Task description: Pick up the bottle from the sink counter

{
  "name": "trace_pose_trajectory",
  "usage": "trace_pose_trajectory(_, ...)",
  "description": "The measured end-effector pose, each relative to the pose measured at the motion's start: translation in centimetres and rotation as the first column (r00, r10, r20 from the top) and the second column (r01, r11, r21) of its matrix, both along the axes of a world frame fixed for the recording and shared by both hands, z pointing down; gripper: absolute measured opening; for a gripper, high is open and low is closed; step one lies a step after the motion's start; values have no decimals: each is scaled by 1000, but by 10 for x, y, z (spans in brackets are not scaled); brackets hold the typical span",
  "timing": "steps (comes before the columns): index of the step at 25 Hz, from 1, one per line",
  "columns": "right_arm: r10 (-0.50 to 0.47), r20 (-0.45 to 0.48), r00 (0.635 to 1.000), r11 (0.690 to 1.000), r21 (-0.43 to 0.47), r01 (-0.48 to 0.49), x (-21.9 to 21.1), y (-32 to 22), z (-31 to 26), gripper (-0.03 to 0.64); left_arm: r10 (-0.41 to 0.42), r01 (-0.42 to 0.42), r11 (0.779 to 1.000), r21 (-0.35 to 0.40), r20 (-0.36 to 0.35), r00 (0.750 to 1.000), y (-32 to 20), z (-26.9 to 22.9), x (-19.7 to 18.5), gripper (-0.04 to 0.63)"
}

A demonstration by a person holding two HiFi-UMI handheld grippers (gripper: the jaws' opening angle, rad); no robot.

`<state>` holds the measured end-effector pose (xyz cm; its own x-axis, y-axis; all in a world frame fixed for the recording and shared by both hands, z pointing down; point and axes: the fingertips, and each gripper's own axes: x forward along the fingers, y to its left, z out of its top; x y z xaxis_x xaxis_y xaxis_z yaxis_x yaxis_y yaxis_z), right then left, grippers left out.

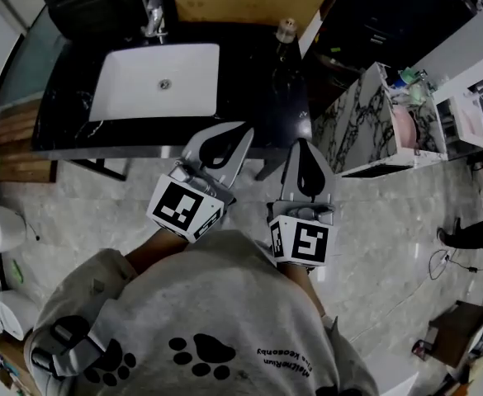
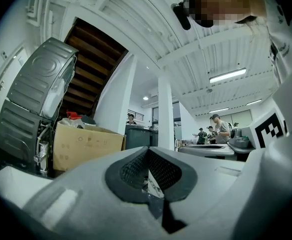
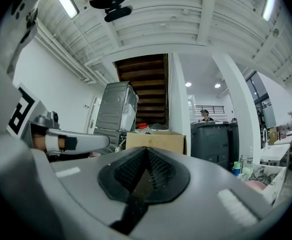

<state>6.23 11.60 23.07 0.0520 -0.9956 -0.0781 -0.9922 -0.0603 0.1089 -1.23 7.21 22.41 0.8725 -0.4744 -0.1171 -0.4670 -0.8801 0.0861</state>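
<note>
Close in front of the person's chest, the left gripper and the right gripper are held side by side. Each has its jaws pressed together with nothing between them, and their tips are about at the near edge of the black bench. Past them, a white sink is set into the bench. The bottle stands upright near the bench's far right corner, to the right of the tap and well apart from both grippers.

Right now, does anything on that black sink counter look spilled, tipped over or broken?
Nothing stands out. The dark bottle with a pale cap stands upright at the far right corner of the black counter, apart from the white rectangular basin; no spill shows.
</note>
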Motion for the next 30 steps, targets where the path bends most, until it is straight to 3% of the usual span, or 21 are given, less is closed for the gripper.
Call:
trace_pose_trajectory(9,-11,-27,1000,1000,15,11,17,-90,-10,2,10,-10,997,70,7,1000,-87,-12,22,-2)
trace_pose_trajectory(21,65,-32,997,998,-14,-66,38,-165,5,2,119,-119,991,56,10,993,-161,2,53,-2)
trace_pose_trajectory(30,62,10,998,998,-26,-62,30,-186,9,2,116,-116,993,24,7,993,-180,14,50,-2)
